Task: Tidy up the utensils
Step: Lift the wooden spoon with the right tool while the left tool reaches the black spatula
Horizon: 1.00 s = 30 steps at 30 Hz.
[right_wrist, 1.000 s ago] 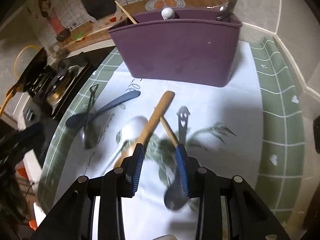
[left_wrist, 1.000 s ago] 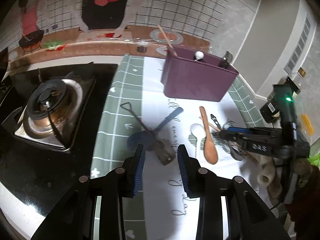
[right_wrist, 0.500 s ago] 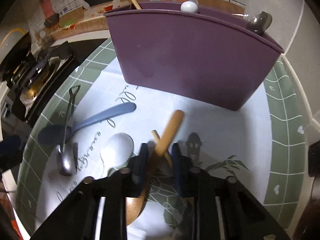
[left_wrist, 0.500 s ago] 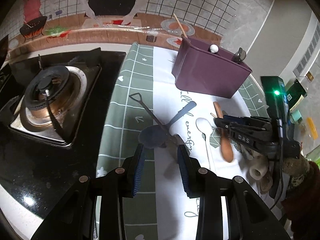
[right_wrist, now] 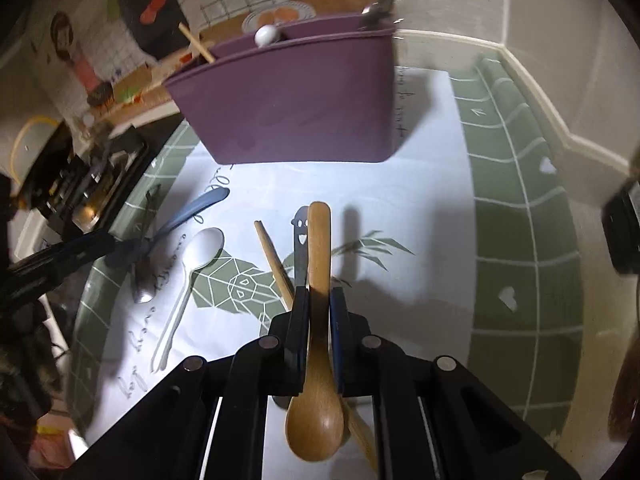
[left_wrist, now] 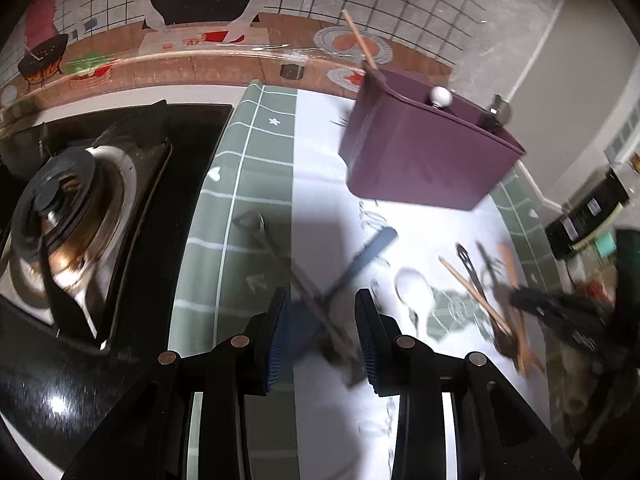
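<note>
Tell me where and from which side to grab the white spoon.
Grip the white spoon mid-handle, coming from above with fingers across the handle. It lies flat on the mat, bowl toward the purple bin; the thin handle has bare mat on both sides, while the bowl is wide.

Premises: a domestic kitchen. A gas stove [left_wrist: 68, 216] with a black burner ring and pan support is set into a glossy black hob at the left edge of the table [left_wrist: 24, 392]. The wall behind is tiled [left_wrist: 400, 4] in pale squares with dark grout and carries cartoon cooking decals [left_wrist: 44, 60] showing a pot, plates and food. A green-and-white gridded mat [right_wrist: 516, 216] printed with hearts covers the table. On it stands a purple caddy [right_wrist: 296, 104] holding utensils upright, with spoons [right_wrist: 200, 252] and a chopstick [right_wrist: 276, 264] lying loose in front of it. Lighting is dim and indoor.
</note>
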Motion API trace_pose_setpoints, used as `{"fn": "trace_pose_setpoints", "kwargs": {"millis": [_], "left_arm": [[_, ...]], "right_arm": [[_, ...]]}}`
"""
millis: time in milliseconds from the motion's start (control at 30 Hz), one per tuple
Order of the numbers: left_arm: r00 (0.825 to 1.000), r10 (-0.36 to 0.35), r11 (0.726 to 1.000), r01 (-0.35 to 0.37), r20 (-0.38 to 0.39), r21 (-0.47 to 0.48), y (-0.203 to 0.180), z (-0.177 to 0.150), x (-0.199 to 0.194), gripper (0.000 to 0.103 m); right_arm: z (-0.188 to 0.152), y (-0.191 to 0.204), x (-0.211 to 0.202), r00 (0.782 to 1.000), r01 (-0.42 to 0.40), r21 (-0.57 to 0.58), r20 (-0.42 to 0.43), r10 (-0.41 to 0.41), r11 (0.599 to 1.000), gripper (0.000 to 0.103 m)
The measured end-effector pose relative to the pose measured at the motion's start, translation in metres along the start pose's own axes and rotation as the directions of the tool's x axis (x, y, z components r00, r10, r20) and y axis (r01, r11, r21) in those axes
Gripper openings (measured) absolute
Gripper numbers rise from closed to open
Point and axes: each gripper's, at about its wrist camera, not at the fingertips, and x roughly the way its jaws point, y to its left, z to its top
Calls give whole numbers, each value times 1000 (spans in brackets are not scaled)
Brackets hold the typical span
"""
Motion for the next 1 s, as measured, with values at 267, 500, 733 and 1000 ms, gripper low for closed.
{"fn": "trace_pose_setpoints", "kwargs": {"millis": [267,500,733,1000], "left_arm": [[999,27,994,-31,-40,-107,7,18,34,35],[995,-72,997,70,-70,-20,-28,22,52,35],[990,-111,988,120,-92,94,-49,0,43,35],[997,-51,992,58,-61,112,-24,-20,9,35]], "right_arm": [[-12,-10,-13,1000,12,45,23,-13,999,10],[-14,-10,-11,1000,7,54,19,-8,999,10],[-14,2,-3,1000,3,27,6,-3,1000,10],[-11,13,6,1000,4,-9,-3,-4,1000,10]]}}
